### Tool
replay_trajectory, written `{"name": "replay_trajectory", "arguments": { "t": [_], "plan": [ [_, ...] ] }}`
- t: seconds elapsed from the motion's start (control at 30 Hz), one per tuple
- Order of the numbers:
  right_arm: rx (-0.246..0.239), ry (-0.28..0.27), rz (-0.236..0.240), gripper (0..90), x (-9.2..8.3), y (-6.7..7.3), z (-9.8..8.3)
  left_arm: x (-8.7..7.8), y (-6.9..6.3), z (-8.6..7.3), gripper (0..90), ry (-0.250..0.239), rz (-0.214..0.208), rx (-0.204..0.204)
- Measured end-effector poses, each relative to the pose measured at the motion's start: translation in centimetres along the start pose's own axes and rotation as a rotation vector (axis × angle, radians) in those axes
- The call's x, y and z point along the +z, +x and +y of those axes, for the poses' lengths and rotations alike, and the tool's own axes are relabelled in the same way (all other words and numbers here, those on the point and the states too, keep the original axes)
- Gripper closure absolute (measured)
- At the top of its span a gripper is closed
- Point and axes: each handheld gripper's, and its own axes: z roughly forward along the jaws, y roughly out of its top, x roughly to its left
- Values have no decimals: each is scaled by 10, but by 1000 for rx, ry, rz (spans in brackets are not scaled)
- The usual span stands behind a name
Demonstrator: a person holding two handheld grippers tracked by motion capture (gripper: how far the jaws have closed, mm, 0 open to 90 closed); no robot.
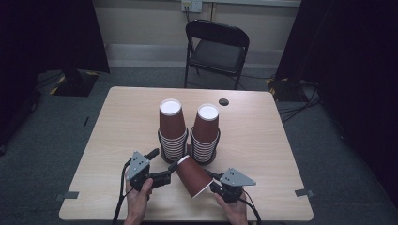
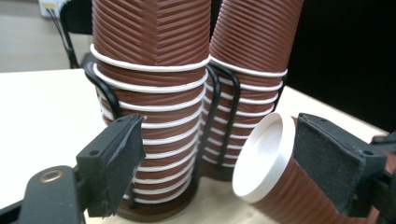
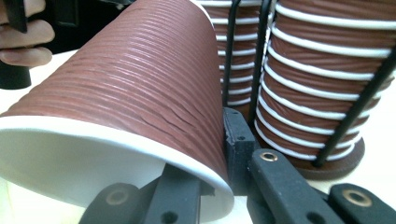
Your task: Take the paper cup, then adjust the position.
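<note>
In the lower middle of the high view, a single brown ribbed paper cup with a white rim (image 1: pixel 193 176) was held off the light wooden table (image 1: pixel 263 140), lying on its side between the two hand-held tools. Its long axis ran on a slant: the closed white bottom pointed to the upper left of the frame, toward the stacks, and the open mouth pointed to the lower right. The right gripper (image 1: pixel 217 183) held the cup at that mouth; in the right gripper view one black jaw went inside the white rim and the other pressed on the ribbed wall outside, so it was closed on the cup's wall. The left gripper (image 1: pixel 171 172) was at the other end of the cup, with its jaws spread wide. In the left gripper view, the cup's bottom (image 2: pixel 264 156) stood just inside the right-hand pad (image 2: pixel 334 163), while the left-hand pad (image 2: pixel 119 158) was well apart from it; whether the right-hand pad touched the cup I could not tell. Behind the cup, in the middle of the table, two stacks of the same brown cups stood upside down in a black wire holder (image 1: pixel 188 149), the left stack (image 1: pixel 172 131) and the right stack (image 1: pixel 205 133) leaning a little apart. I judge that the left gripper was the nearer one to the cup's narrow end, so a handover would need it to close across that end.
</note>
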Motion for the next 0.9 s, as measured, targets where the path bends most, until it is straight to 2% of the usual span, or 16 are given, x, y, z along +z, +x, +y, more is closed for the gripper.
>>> {"name": "replay_trajectory", "arguments": {
  "t": [0.03,0.07,0.1,0.13,0.3,0.33,0.37,0.4,0.43,0.47,0.5,0.53,0.57,0.7,0.73,0.9],
  "plan": [
    [0,0,0,845,0,0,0,0,0,0,165,0,0,0],
    [5,16,0,844,0,-2,1,-1,0,-2,160,0,9,37],
    [5,16,0,844,0,-2,1,-1,0,-2,161,0,9,37],
    [10,28,3,844,-1,-4,1,-3,0,-3,167,1,2,67],
    [16,51,15,844,-2,-7,4,-6,0,-6,213,15,-1,106],
    [21,64,20,845,-3,-8,5,-7,-1,-8,213,22,-11,137],
    [21,64,20,845,-3,-8,5,-7,-1,-8,213,22,-11,137],
    [24,77,25,846,-4,-11,5,-8,-3,-10,213,34,-22,168],
    [24,77,25,846,-4,-11,5,-8,-3,-10,209,34,-22,168],
    [29,92,32,846,-4,-12,5,-8,-6,-12,204,54,-24,204],
    [31,99,40,846,-4,-12,6,-8,-6,-12,204,54,-24,204],
    [29,104,48,847,-5,-12,6,-7,-9,-12,204,68,-28,233],
    [29,104,48,847,-5,-12,6,-7,-9,-12,206,68,-28,233],
    [34,138,71,846,-4,-14,8,-6,-13,-11,209,91,-46,279],
    [37,148,86,846,-4,-16,9,-7,-15,-12,203,97,-66,306],
    [35,161,102,846,-3,-17,11,-6,-17,-13,182,115,-75,342]
  ]
}}
